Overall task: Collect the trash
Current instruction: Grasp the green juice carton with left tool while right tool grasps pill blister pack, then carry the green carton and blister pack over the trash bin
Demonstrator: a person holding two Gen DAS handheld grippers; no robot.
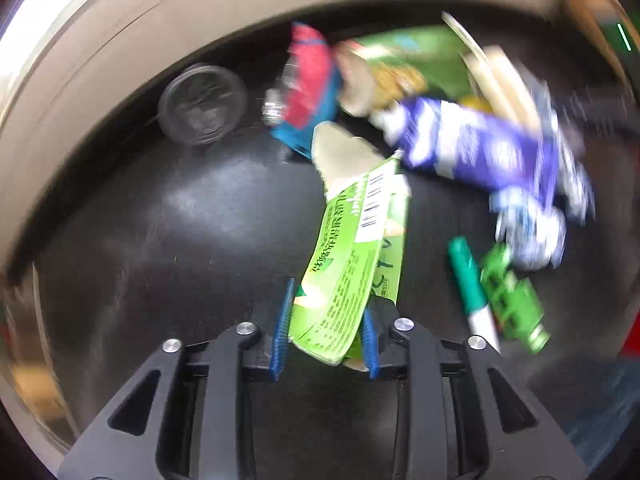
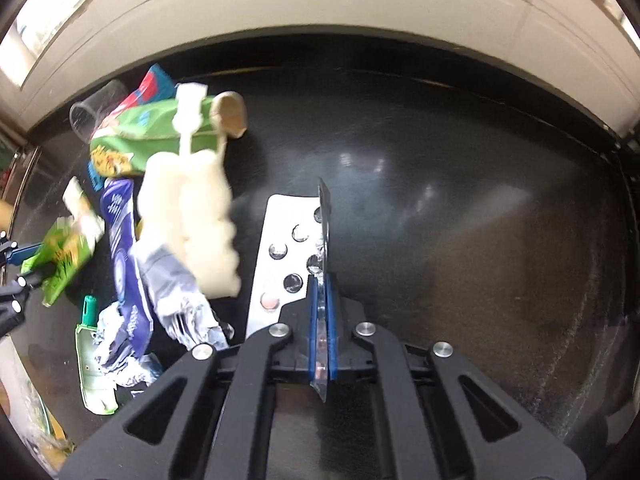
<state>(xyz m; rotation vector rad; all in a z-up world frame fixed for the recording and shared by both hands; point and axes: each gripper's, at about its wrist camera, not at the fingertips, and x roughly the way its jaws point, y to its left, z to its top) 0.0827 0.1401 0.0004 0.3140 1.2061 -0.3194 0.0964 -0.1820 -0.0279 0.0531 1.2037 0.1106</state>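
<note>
My left gripper (image 1: 326, 308) is shut on the near end of a flattened green carton (image 1: 352, 240) with a barcode, which bows between the blue pads. Beyond it, a trash pile lies on the black table (image 1: 180, 220): a purple wrapper (image 1: 480, 148), a red and blue wrapper (image 1: 308, 84) and a green snack bag (image 1: 404, 60). My right gripper (image 2: 320, 280) is shut on a silver pill blister pack (image 2: 280, 248), one part edge-on between the pads. In the right wrist view the left gripper (image 2: 24, 264) shows at the left edge with the carton (image 2: 64, 256).
A clear plastic cup (image 1: 202, 104) lies left of the pile. A green marker (image 1: 470, 284) and a small green packet (image 1: 514, 300) lie to the right. White crumpled material (image 2: 192, 208) and a cardboard roll (image 2: 230, 114) sit on the pile. A pale wall (image 2: 320, 20) borders the table's far edge.
</note>
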